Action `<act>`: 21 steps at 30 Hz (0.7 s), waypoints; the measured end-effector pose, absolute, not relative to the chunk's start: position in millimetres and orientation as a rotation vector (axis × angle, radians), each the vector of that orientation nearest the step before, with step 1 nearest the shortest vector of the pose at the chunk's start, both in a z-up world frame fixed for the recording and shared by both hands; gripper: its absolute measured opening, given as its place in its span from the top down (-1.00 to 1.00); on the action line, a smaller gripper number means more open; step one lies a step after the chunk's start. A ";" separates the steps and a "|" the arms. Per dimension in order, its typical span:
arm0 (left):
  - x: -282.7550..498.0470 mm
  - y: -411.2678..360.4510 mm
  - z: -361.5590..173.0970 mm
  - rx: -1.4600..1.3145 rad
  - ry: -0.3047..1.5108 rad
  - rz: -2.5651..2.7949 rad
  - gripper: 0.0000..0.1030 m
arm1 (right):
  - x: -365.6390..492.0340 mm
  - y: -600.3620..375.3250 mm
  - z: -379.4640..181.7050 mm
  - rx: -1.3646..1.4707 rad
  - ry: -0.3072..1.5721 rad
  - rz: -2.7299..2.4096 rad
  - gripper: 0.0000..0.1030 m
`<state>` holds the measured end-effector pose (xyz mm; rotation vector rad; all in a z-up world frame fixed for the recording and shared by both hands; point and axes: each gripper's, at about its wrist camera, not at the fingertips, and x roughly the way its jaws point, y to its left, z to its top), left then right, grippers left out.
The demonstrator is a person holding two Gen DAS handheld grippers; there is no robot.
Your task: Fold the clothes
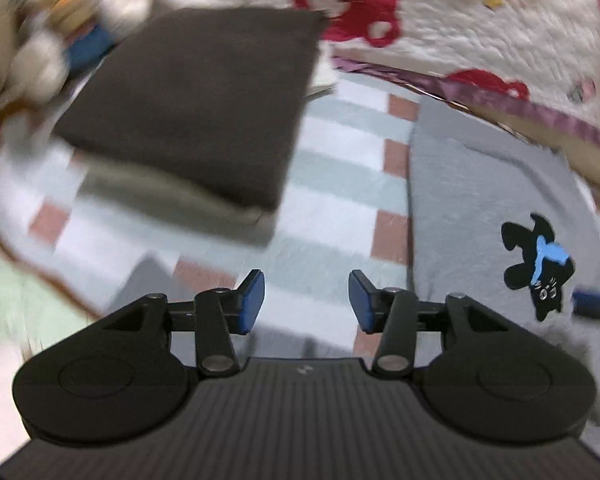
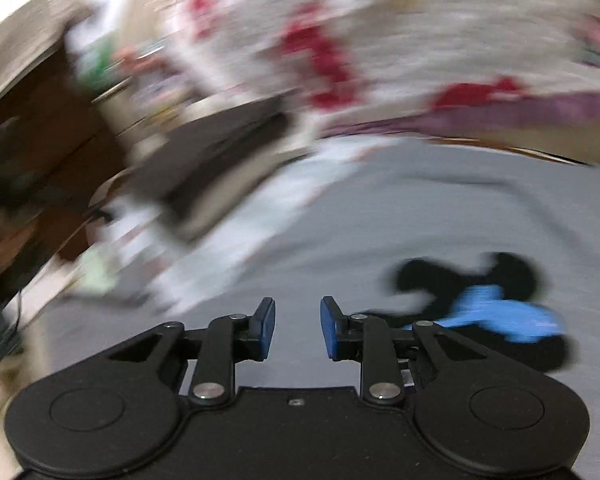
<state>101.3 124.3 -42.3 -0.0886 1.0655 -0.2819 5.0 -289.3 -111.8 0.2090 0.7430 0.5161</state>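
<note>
Your L gripper (image 1: 306, 302) & R gripper (image 2: 298, 330) both unclenched, empty, over flat grey cat-print shirt (image 2: 380, 216); dark folded garment stack (image 1: 196, 112) left, blurry, prob 2 items.

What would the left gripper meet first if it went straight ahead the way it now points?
Probably the checked sheet: the open left gripper points at bare sheet between the folded dark garment and the grey shirt. Blur leaves depth uncertain.
</note>
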 end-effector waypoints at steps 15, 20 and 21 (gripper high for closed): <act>118.2 251.3 -146.0 -0.449 1.195 0.036 0.02 | -10.3 -202.0 -95.6 0.069 0.936 0.653 0.28; 123.6 244.8 -168.2 -0.485 1.259 -0.039 -0.12 | -14.5 -189.3 -100.7 0.028 0.981 0.654 0.23; 124.5 241.0 -169.7 -0.495 1.260 -0.051 -0.17 | -15.6 -186.9 -101.9 0.018 0.989 0.654 0.21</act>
